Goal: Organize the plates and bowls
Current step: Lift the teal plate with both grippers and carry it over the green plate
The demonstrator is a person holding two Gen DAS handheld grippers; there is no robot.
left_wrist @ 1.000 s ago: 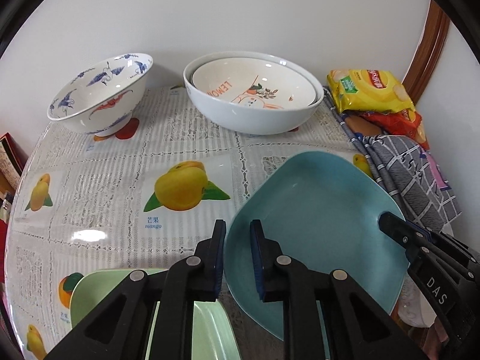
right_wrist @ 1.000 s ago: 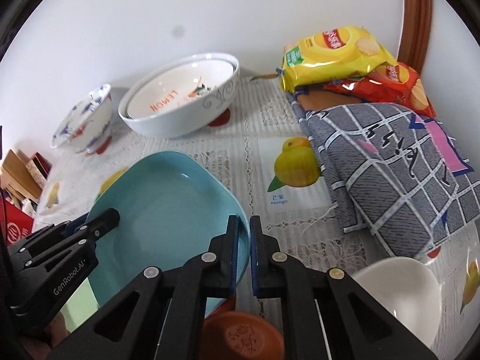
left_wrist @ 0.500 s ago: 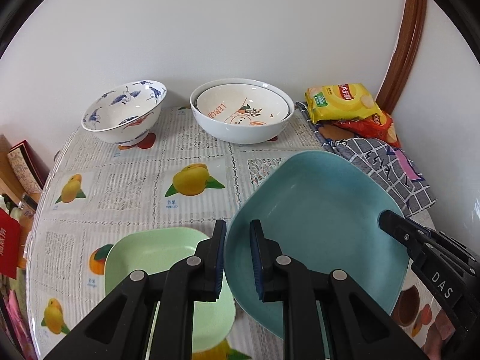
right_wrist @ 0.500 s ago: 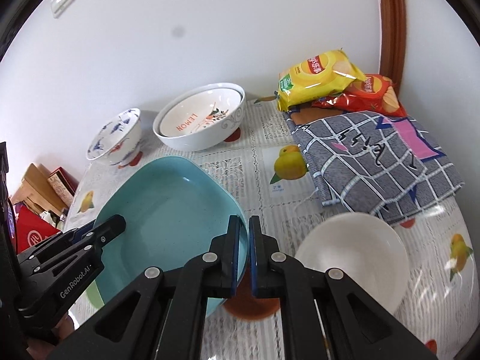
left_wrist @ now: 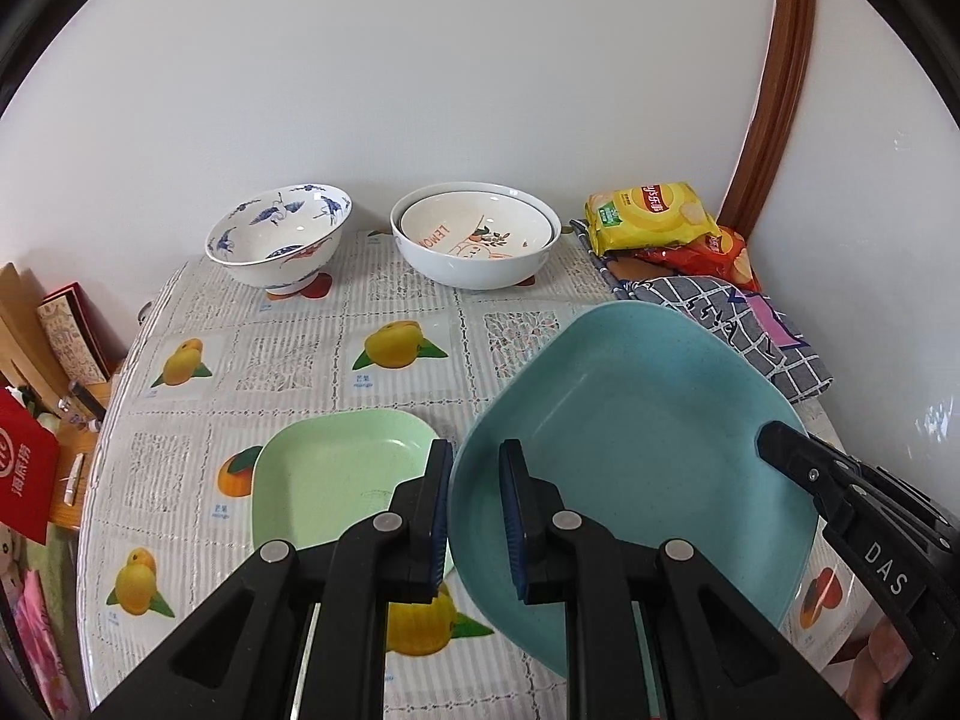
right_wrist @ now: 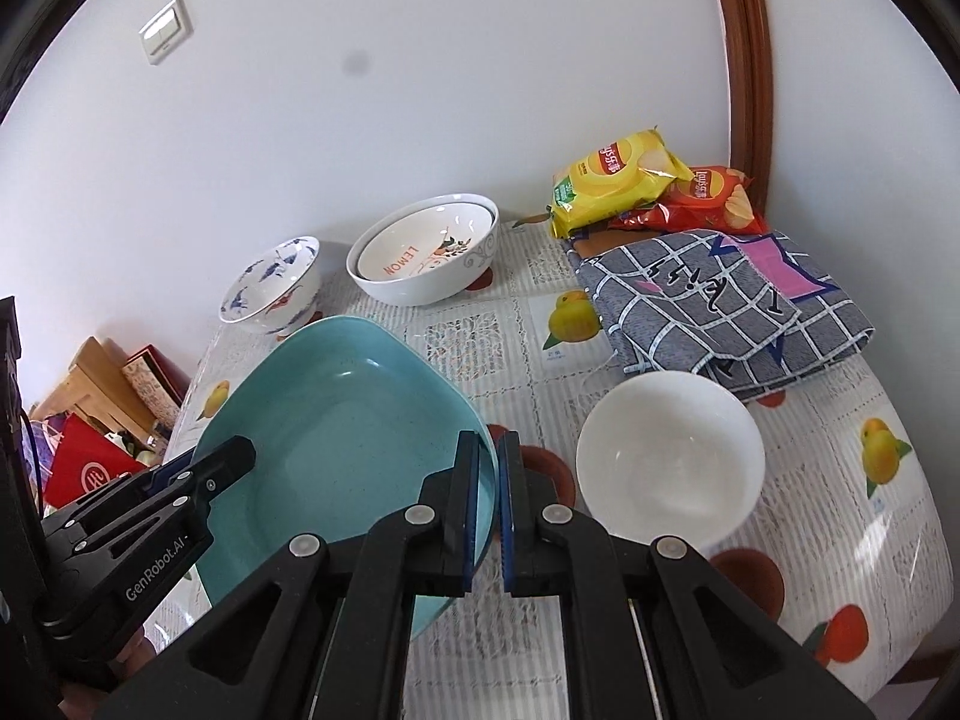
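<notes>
Both tools have risen with the blue plate (left_wrist: 630,438) since a second ago, so more of the bench (left_wrist: 288,348) now shows. Left tool (left_wrist: 474,516) is nearly closed, pinching the plate's near-left rim; right tool (right_wrist: 487,510) is nearly closed on the opposite rim. The plate hangs clear above the bench. Below it lie a green plate (left_wrist: 336,480), a white bowl (right_wrist: 669,462) and a brown dish (right_wrist: 753,585). Farther back stand a blue-patterned bowl (left_wrist: 279,234) and two nested bowls (left_wrist: 477,240).
</notes>
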